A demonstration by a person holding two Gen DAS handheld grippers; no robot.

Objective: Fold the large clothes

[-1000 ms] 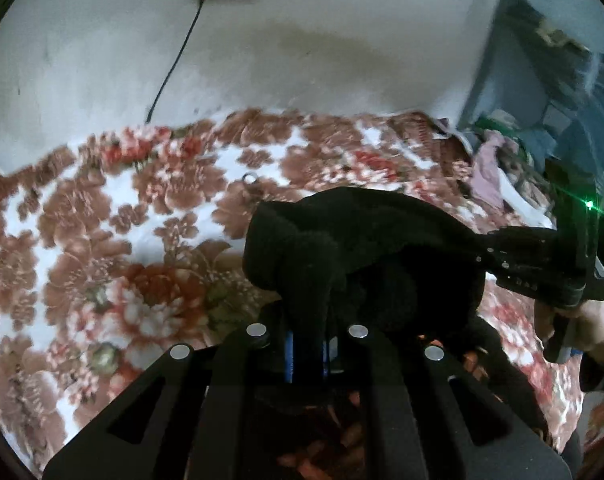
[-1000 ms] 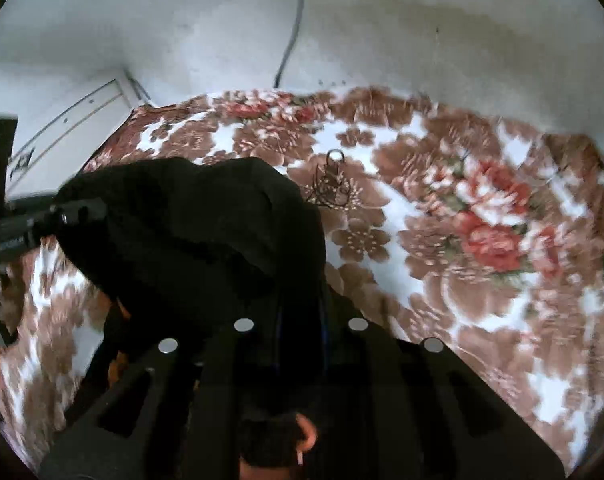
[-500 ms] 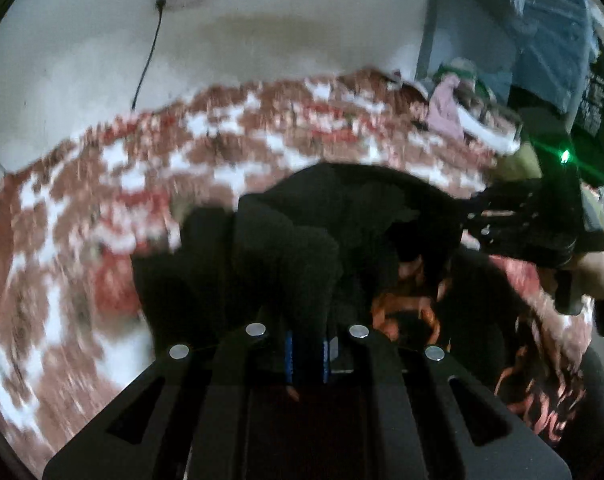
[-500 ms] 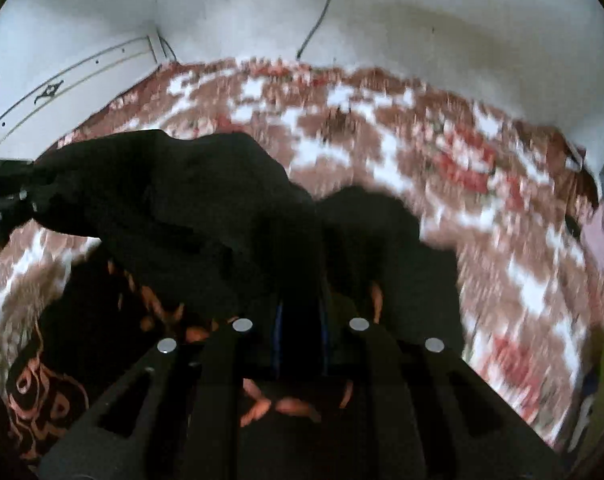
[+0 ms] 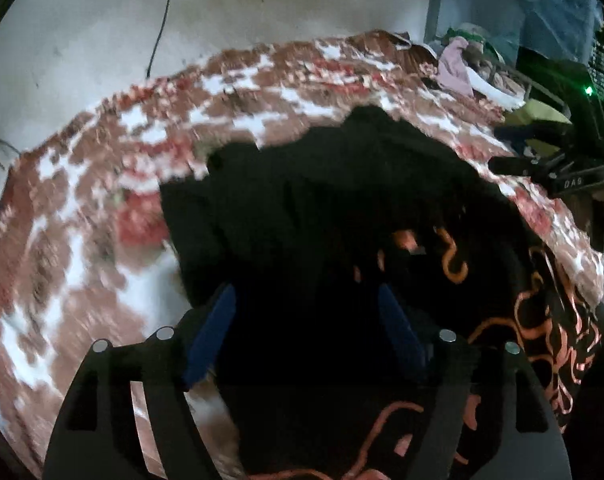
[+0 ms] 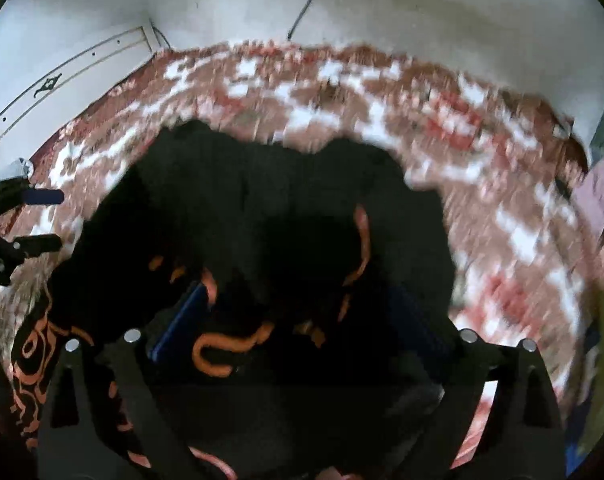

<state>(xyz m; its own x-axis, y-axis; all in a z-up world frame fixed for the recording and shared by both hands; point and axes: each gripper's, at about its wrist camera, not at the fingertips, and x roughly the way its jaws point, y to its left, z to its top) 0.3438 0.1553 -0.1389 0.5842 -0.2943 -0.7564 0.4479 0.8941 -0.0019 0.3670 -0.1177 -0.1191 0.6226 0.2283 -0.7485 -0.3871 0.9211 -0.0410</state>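
1. Black cloth with orange swirls, the garment (image 5: 342, 200), lies heaped on the floral bedspread (image 5: 82, 240) right ahead of both tools, its near part draped off the bed's near edge.
2. My left gripper (image 5: 308, 320) has just been opening: its blue fingers (image 5: 212, 332) stand apart with cloth lying loose between them, not pinched.
3. My right gripper (image 6: 300, 320) has likewise just been opening wide; its fingers (image 6: 178, 322) frame an orange-printed fold without pressing it.
4. I judge both corners were let go together so the folded-over layer settles flat on the lower one, edges matched.
5. Both tools point steeply down at the bed, which I take as right for laying cloth rather than carrying it.
6. My left view alone shows a clothes pile (image 5: 462, 64) at the bed's far corner, the other tool's dark body at right, and a wall cable (image 5: 158, 32).
7. My right view alone shows a white panelled door (image 6: 62, 92) at left and the left tool's finger tips beside the garment's edge.
8. Blur hides how neat the fold is.
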